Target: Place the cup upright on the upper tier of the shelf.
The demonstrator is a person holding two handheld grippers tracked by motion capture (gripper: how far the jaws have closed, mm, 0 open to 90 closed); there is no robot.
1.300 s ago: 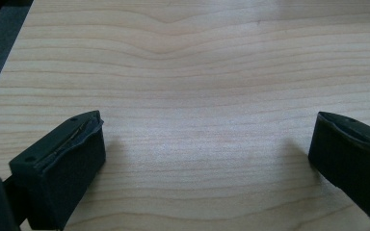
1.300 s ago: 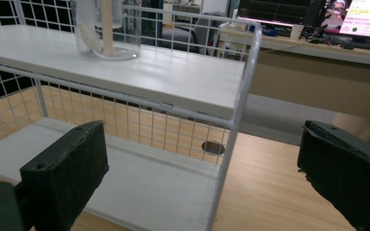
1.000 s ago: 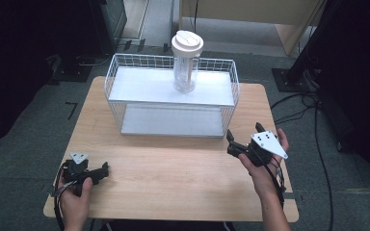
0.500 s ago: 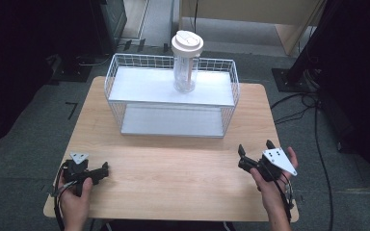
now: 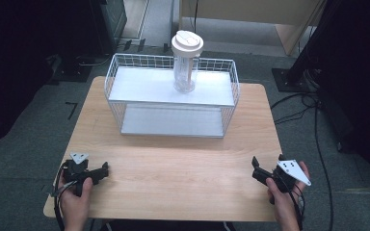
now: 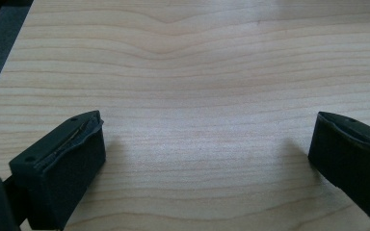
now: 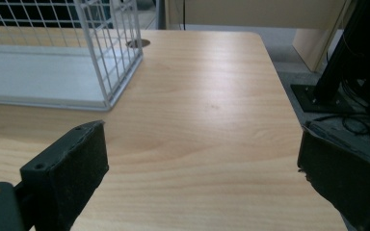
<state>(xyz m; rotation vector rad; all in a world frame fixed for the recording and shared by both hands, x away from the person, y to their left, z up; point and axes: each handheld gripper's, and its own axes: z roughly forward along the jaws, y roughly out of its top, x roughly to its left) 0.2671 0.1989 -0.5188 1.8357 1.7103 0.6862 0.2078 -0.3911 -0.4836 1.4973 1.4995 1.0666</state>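
A clear tumbler (image 5: 185, 67) with a white lid stands upright on the top shelf of a white wire rack (image 5: 139, 86) at the far side of the wooden table (image 5: 183, 163). My left gripper (image 5: 102, 172) rests near the front left corner. Its jaws are open, wide apart over bare wood in the left gripper view (image 6: 208, 120). My right gripper (image 5: 256, 170) sits near the front right corner, pointing left. It is open with nothing between its jaws (image 7: 200, 130). Both grippers are far from the rack.
The rack's near right corner (image 7: 111, 57) and lower shelf (image 7: 38, 72) show ahead and left in the right gripper view. Dark stands and cables (image 5: 313, 106) lie on the floor right of the table. A round hole (image 7: 138, 43) marks the tabletop behind the rack.
My right gripper has drawn back toward the table's front edge and moved slightly right. The left gripper, tumbler and rack have stayed put.
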